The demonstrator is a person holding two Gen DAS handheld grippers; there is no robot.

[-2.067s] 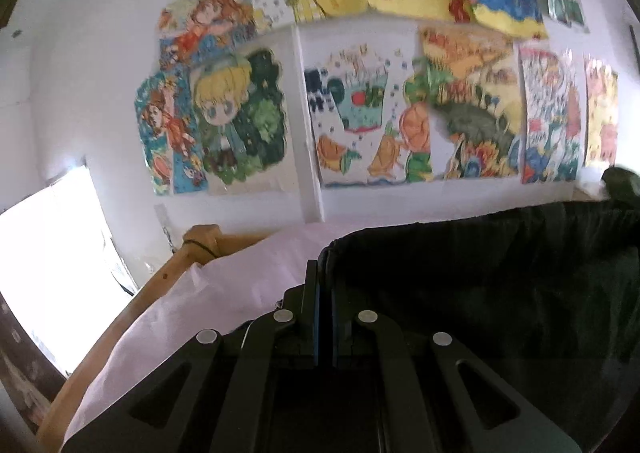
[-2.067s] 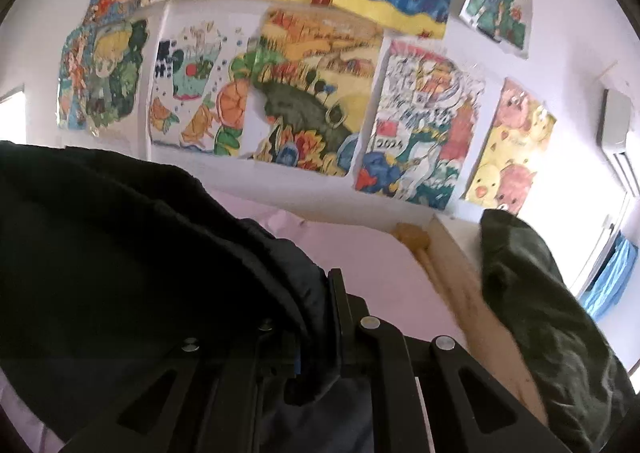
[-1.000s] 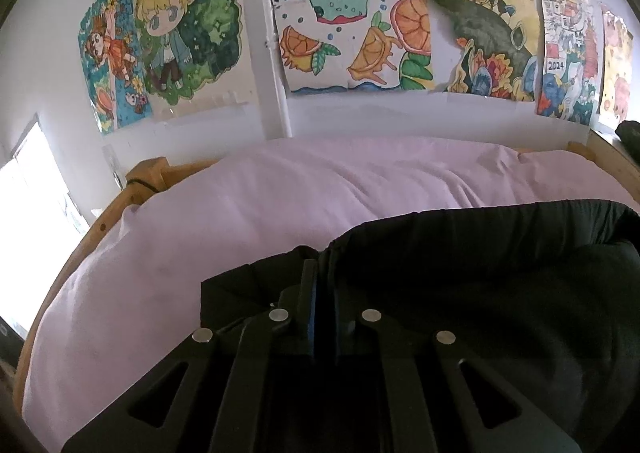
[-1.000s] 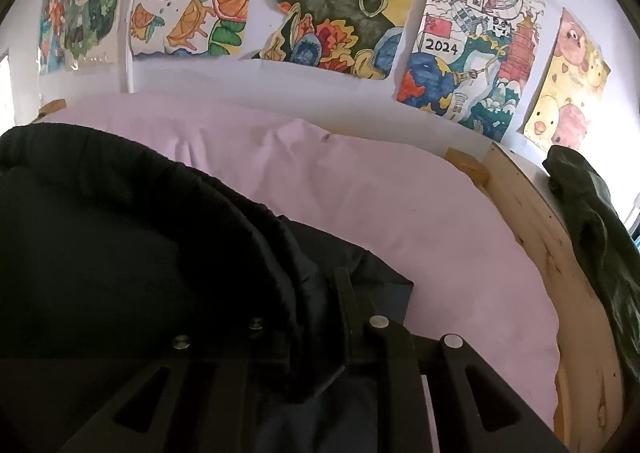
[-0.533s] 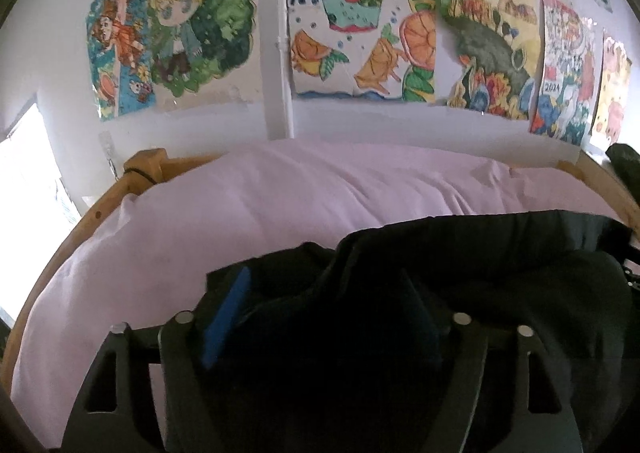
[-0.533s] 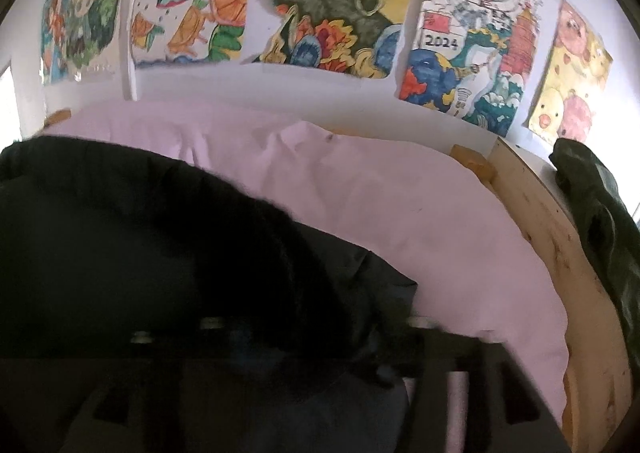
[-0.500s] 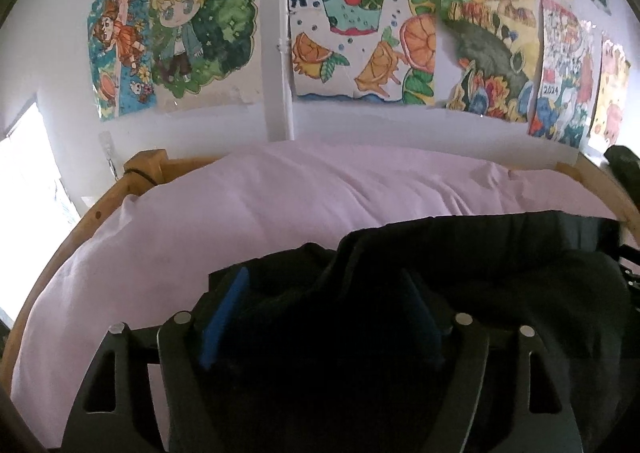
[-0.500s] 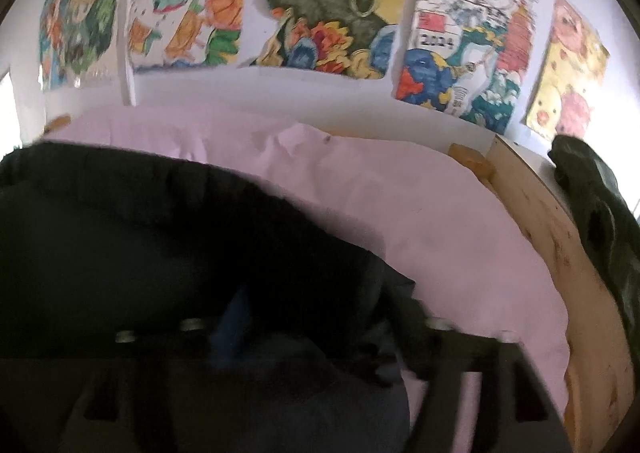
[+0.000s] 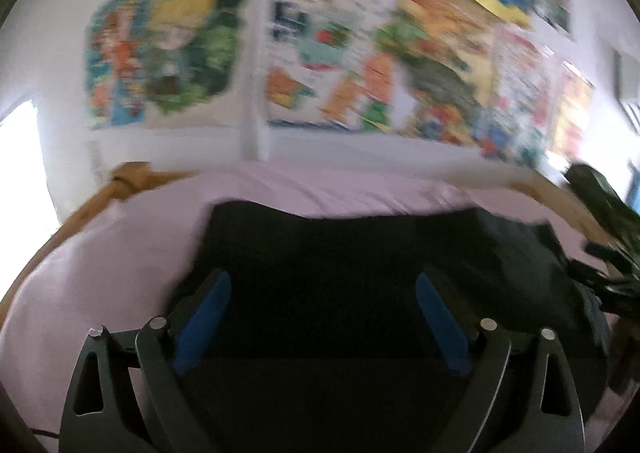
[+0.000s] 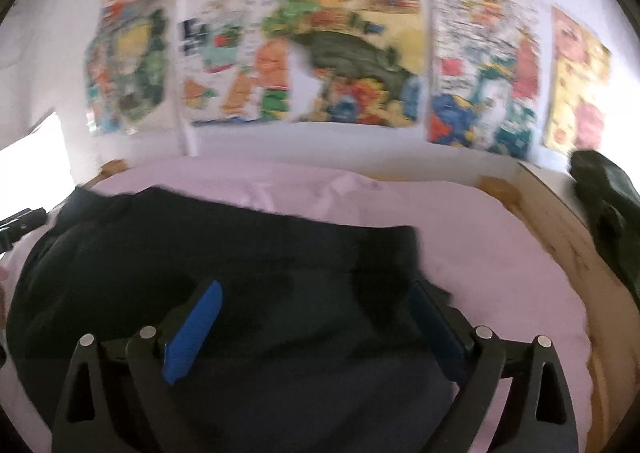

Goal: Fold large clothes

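A large black garment [image 9: 360,253] lies folded flat on the pink bed sheet [image 9: 120,237]; it also shows in the right wrist view [image 10: 200,253]. My left gripper [image 9: 322,285] is open and empty, its blue pads spread wide just above the garment's near part. My right gripper [image 10: 316,293] is open and empty too, above the garment's right end. The right gripper's body shows at the far right of the left wrist view [image 9: 604,273]. Both views are motion-blurred.
The pink sheet [image 10: 480,237] covers a bed with a wooden frame [image 10: 560,221]. A dark green garment [image 10: 604,193] lies over the frame's right side. Colourful drawings [image 9: 328,65] cover the white wall behind. A bright window [image 9: 20,157] is at left.
Both grippers have opened and let go of the black garment, which now lies on the bed. Both have pulled back and up from it.
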